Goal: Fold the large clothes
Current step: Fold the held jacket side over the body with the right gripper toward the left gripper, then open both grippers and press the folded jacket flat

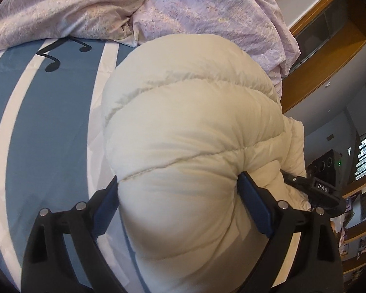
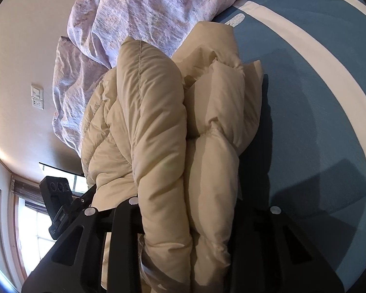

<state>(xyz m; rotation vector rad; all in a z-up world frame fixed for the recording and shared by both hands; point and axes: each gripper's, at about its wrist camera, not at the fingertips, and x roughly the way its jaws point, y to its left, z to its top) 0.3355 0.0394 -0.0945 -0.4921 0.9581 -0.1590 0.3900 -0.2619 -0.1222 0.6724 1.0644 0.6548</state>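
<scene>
A puffy cream down jacket (image 1: 188,112) lies bunched on the blue bed sheet (image 1: 44,122). My left gripper (image 1: 180,180) is shut on a thick quilted roll of it, and the blue pads (image 1: 253,202) dent the padding on both sides. The other gripper's black body (image 1: 314,190) shows at the jacket's right edge. In the right wrist view the jacket (image 2: 153,112) hangs in several folded layers. My right gripper (image 2: 188,202) is shut on those layers, which bulge out past the black fingers (image 2: 124,219). The left gripper's body (image 2: 58,202) shows at the lower left.
A crumpled lilac quilt (image 1: 183,7) is heaped at the head of the bed, against the jacket's far end. The sheet (image 2: 317,97) has white stripes and black music notes. Wooden shelves (image 1: 329,56) stand past the bed; a wall switch (image 2: 37,96) and window (image 2: 31,219) are beyond.
</scene>
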